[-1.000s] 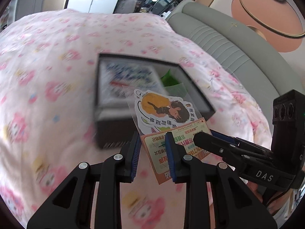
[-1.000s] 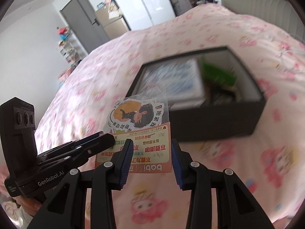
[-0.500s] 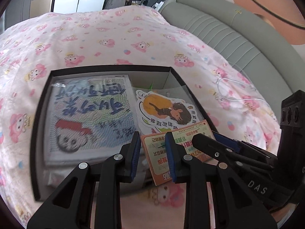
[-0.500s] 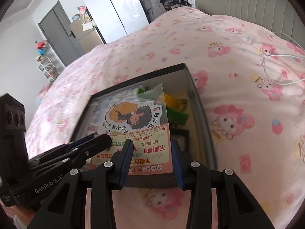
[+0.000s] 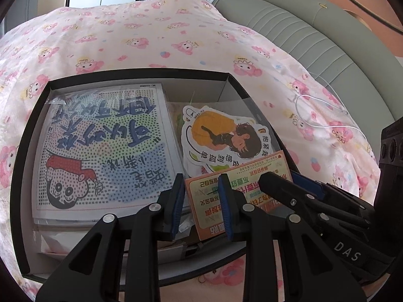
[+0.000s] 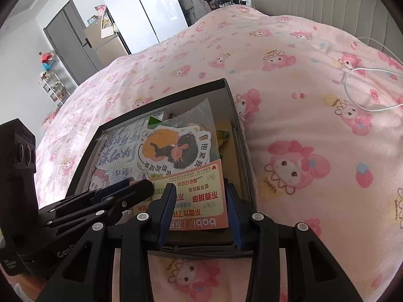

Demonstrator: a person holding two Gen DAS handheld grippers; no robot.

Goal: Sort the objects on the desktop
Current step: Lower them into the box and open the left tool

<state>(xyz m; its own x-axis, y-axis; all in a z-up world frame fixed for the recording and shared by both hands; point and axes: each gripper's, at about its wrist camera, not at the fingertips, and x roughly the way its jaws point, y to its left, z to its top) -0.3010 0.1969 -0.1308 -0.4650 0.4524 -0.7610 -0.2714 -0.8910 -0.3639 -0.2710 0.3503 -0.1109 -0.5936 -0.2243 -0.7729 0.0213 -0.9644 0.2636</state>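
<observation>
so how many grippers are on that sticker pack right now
2: the left gripper at the pack's left card edge, and the right gripper around the card's bottom, both over the box.

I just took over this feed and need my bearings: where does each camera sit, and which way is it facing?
Left wrist: on the left gripper, looking forward and down into the black box; the right gripper enters from the right.
Right wrist: on the right gripper, facing the box's right side; the left gripper enters from the left.
Shared: the box, the bagged sticker card, pink bedspread.

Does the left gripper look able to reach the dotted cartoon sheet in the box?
Probably yes: the dotted cartoon sheet lies uncovered beside the left gripper; an orange card crowds it.
</observation>
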